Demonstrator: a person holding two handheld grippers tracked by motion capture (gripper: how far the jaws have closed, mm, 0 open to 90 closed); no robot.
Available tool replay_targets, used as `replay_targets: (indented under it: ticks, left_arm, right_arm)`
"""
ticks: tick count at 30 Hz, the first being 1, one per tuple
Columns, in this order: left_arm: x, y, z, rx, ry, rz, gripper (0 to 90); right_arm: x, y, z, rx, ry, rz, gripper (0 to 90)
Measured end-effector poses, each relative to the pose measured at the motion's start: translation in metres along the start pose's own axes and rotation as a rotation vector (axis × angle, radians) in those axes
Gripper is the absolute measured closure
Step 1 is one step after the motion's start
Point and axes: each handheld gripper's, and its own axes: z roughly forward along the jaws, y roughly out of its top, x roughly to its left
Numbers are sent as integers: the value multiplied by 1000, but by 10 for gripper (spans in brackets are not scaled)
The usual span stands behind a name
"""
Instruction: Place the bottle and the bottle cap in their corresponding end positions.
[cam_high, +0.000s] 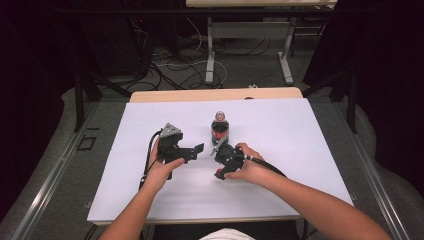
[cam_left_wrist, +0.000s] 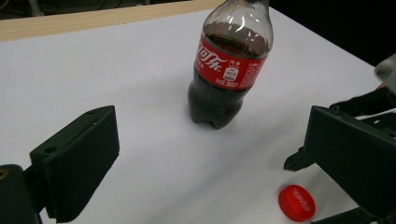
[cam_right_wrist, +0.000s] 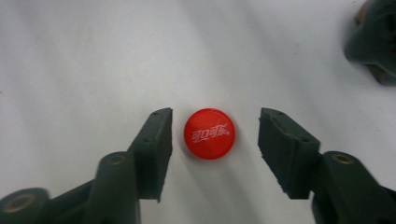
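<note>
On white table (cam_high: 280, 130) — one bottle (cam_high: 219, 128), one red cap (cam_right_wrist: 209, 133); two hand-held grippers

Both grippers, left gripper (cam_high: 198, 149) and right gripper (cam_right_wrist: 214, 140), jaws apart.

We list: white table sheet (cam_high: 300, 150); wooden tabletop edge (cam_high: 200, 94); grey floor with loose cables (cam_high: 185, 70); second table's metal legs (cam_high: 210, 55).

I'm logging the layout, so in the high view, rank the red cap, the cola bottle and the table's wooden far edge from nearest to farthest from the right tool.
1. Red cap: between the right tool's open jaws.
2. Cola bottle: upright just beyond it.
3. Wooden far edge: behind the bottle.
</note>
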Motion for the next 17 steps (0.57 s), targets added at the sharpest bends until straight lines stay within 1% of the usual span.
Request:
replay_targets:
  ticks: [1, 2, 3, 4, 5, 7, 8, 9, 10, 11, 12, 13, 14, 15, 16, 17]
  left_arm:
    - [0, 0, -1, 2, 6, 11, 54]
    - [-1, -1, -1, -15, 17, 29, 59]
    - [-1, -2, -2, -13, 25, 38, 63]
    - [0, -2, -3, -6, 25, 46, 66]
    - [0, -3, -4, -4, 26, 41, 67]
    - [0, -5, -6, 4, 49, 45, 70]
    - [0, -6, -7, 3, 48, 32, 73]
    - [1, -6, -9, 5, 42, 28, 73]
    - [1, -7, -12, 13, 38, 30, 73]
    - [1, -8, -14, 13, 41, 28, 73]
    - [2, -9, -16, 10, 45, 33, 72]
    - [2, -11, -19, 10, 50, 40, 71]
    - [4, -12, -21, 6, 49, 40, 61]
    - [5, -14, -24, 3, 45, 30, 50]
    - [7, -16, -26, 4, 45, 22, 39]
    - [10, -17, -28, 1, 51, 22, 31]
  right_arm:
    - [-1, 0, -2, -10, -12, -2, 376]
    - [-2, -1, -5, -23, -11, 8, 362]
    - [-3, -2, -8, -41, -6, 10, 360]
    - [-4, -3, -12, -45, -11, 24, 360]
    - [-6, -4, -15, -68, -11, 15, 355]
    - [-7, -8, -23, -105, -40, 15, 327]
    - [-8, -10, -27, -119, -52, 25, 325]
    - [-11, -13, -31, -131, -65, 32, 325]
    - [-13, -16, -35, -145, -56, 55, 325]
    - [-15, -21, -38, -162, -47, 90, 319]
    - [-17, -26, -42, -181, -50, 120, 287]
    - [-19, -31, -46, -206, -75, 132, 251]
    - [-21, -37, -48, -242, -113, 136, 218]
    - [-25, -43, -52, -274, -147, 130, 180]
    - [-26, -51, -56, -299, -154, 168, 155]
    - [-28, -58, -59, -346, -161, 197, 156]
